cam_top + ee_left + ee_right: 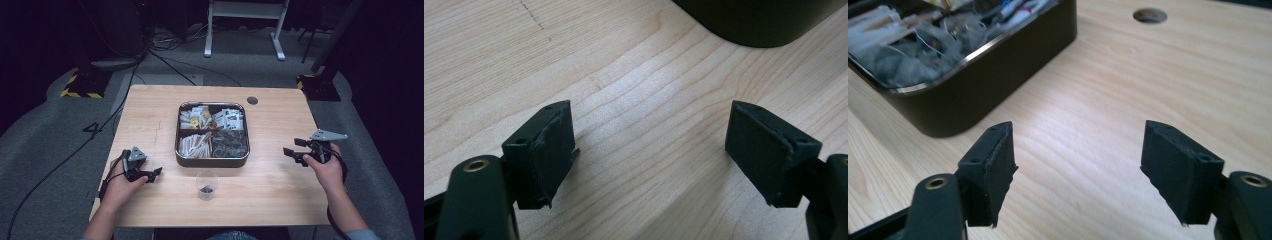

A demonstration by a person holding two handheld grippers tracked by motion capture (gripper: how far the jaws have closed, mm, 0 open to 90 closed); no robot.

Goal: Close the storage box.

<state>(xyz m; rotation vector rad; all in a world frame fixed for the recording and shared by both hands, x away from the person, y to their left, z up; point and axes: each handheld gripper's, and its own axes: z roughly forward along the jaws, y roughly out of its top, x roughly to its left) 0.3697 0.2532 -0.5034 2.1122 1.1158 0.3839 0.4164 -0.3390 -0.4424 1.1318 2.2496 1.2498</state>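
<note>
A dark square tray (212, 161) sits mid-table, split into compartments that hold packets and tea bags. Just in front of it stands a clear plastic cup (207, 181) with something small and dark at its bottom. My left gripper (156, 173) rests low over the wood left of the cup, jaws open with bare table between them (651, 135); a corner of the tray (754, 25) shows ahead of it. My right gripper (292, 147) hovers to the right of the tray and points toward it, jaws open on nothing (1078, 150). The tray's wall (998, 75) lies ahead to its left.
A round cable hole (252, 100) sits in the table behind the tray, also seen from the right gripper (1149, 15). Bare wood surrounds both grippers. Cables, a stand's feet and a white frame lie on the grey floor beyond the table.
</note>
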